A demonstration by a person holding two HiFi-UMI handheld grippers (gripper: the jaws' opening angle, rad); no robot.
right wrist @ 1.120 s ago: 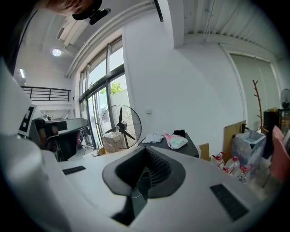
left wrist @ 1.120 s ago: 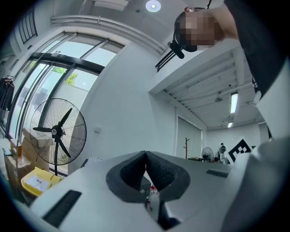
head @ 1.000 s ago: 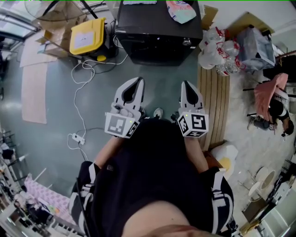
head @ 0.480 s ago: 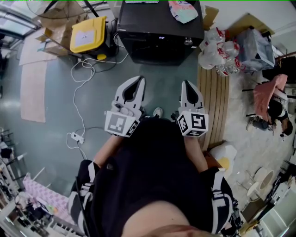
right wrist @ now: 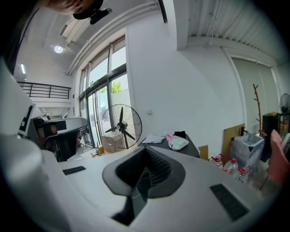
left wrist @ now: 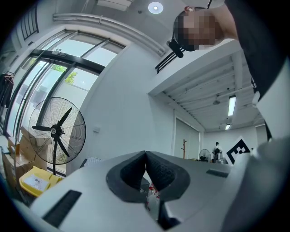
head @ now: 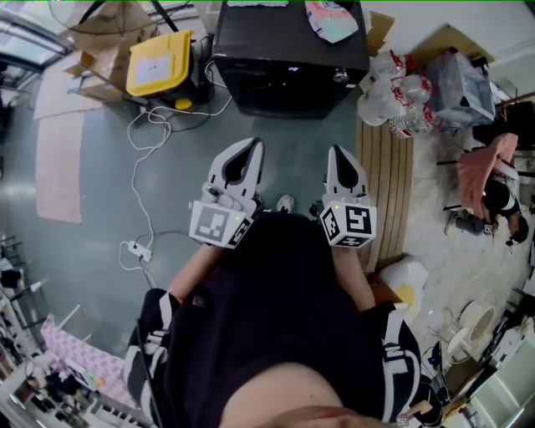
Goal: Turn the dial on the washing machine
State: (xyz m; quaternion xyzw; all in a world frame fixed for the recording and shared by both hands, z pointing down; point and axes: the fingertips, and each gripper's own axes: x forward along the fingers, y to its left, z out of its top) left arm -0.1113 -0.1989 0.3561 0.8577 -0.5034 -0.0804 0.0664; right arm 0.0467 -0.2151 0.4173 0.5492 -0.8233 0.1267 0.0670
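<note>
The black washing machine (head: 288, 54) stands on the floor ahead of me, with its small silver dial (head: 338, 75) near the front right corner. A pink cloth (head: 328, 18) lies on its lid. My left gripper (head: 250, 145) and right gripper (head: 338, 151) are held side by side close to my body, pointing at the machine but well short of it. Both have their jaws together with nothing between them. In the left gripper view the left gripper (left wrist: 146, 153) is tilted up toward the wall. The right gripper (right wrist: 146, 148) looks toward the machine's top (right wrist: 183, 146).
A yellow-lidded bin (head: 159, 63) and cardboard sit left of the machine. A white cable runs to a power strip (head: 138, 248) on the grey floor. A wooden slatted board (head: 386, 180) and bags of bottles (head: 401, 96) lie to the right. A standing fan (right wrist: 121, 126) is by the window.
</note>
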